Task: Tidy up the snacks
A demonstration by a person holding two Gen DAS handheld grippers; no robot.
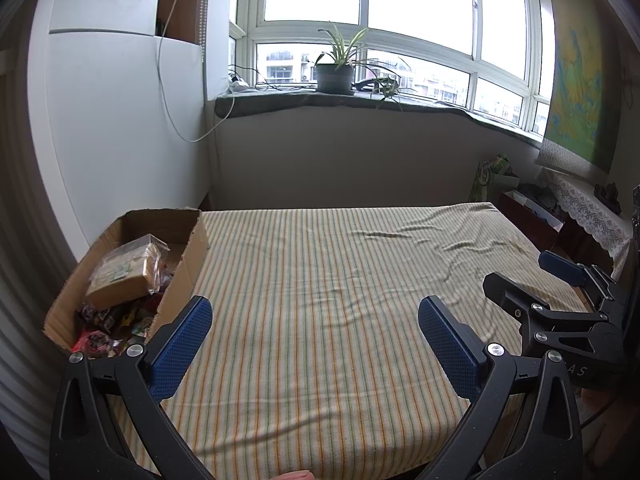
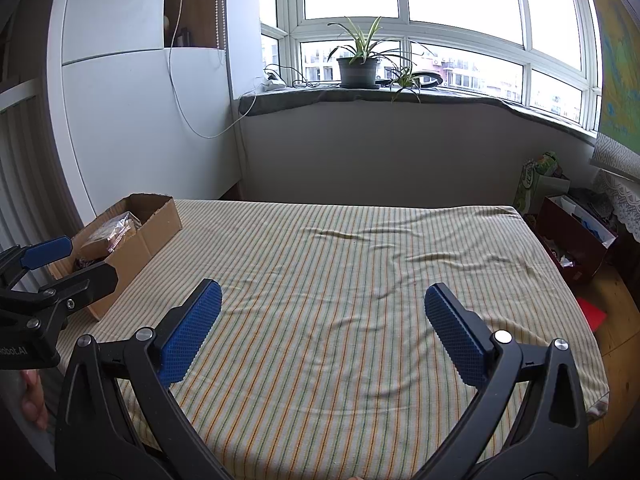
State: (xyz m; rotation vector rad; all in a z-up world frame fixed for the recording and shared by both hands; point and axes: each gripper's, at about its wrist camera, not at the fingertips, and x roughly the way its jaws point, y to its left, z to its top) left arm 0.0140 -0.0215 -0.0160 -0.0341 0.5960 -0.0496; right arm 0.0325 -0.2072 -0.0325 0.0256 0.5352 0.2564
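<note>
A brown cardboard box stands at the left edge of a table covered in a striped cloth. Inside lie a clear bag with a tan packet and several dark and red snack wrappers. My left gripper hangs open over the cloth just right of the box, nothing between its fingers. In the right wrist view the box sits at the far left, and my right gripper is open above the cloth, holding nothing. Each gripper shows in the other's view: the right gripper and the left gripper.
A windowsill with a potted plant and cables runs behind the table. White cabinets stand to the left. On the floor to the right lie a red box, a green bag and a red sheet.
</note>
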